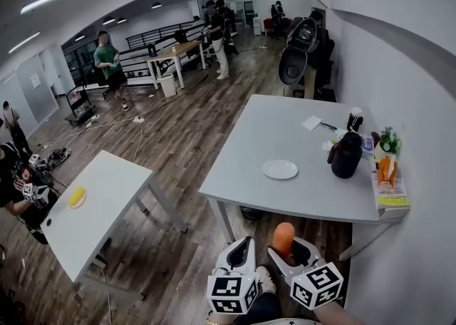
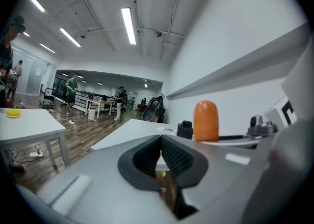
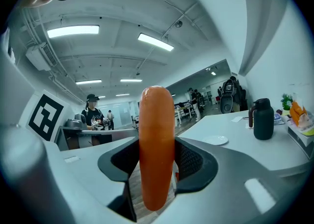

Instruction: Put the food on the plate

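Note:
An orange sausage (image 3: 156, 149) stands upright between the jaws of my right gripper (image 3: 157, 161), which is shut on it. In the head view the sausage (image 1: 283, 238) sticks up from the right gripper (image 1: 288, 251) at the bottom edge, short of the table. My left gripper (image 1: 241, 254) sits just left of it, shut with nothing held; its pads (image 2: 167, 156) meet in the left gripper view, where the sausage (image 2: 206, 120) shows to the right. A white empty plate (image 1: 280, 169) lies on the grey table (image 1: 242, 174), also seen as the plate (image 3: 216, 140) ahead of the right gripper.
A black jug (image 1: 346, 154) stands right of the plate, with a small plant (image 1: 389, 141) and packets along the wall. A second grey table (image 1: 107, 195) at left carries a yellow item (image 1: 77, 197). People stand further back on the wood floor.

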A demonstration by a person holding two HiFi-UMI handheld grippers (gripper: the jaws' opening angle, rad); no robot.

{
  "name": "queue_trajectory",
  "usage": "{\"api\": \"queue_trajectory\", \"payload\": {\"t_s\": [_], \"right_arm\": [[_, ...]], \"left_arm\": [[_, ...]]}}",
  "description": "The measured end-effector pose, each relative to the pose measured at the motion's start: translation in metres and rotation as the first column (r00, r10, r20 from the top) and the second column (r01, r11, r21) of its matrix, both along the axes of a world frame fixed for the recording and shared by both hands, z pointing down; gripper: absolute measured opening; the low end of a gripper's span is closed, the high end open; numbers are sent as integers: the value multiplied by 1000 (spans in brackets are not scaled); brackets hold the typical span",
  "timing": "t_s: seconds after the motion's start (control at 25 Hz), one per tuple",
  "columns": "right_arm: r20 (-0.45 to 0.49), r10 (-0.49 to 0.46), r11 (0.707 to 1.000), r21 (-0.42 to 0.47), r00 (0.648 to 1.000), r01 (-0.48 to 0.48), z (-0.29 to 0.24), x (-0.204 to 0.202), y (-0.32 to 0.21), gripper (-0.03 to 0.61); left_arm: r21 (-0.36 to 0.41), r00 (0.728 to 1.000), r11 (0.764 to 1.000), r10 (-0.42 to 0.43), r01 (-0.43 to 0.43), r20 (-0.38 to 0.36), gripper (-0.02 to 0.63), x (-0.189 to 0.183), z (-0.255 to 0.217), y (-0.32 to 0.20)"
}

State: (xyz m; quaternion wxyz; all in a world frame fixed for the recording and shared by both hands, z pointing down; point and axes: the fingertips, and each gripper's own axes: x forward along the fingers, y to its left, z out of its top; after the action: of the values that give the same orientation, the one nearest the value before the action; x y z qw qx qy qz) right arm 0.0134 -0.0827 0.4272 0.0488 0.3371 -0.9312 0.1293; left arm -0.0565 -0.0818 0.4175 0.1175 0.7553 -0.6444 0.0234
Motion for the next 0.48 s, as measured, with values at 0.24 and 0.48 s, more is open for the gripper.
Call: {"api": "queue_trajectory", "payload": {"t_s": [0.24,0.48], "right_arm": [[-6,32,999,21,999,-31,5,-5,-95,213],[-28,69,998,-13,997,-69,13,-11,-211,213]], "left_arm": [[16,1000,999,31,-31,-3,8,-7,8,-96],[-27,998,997,69,-69,-13,8,-15,20,-215]]}}
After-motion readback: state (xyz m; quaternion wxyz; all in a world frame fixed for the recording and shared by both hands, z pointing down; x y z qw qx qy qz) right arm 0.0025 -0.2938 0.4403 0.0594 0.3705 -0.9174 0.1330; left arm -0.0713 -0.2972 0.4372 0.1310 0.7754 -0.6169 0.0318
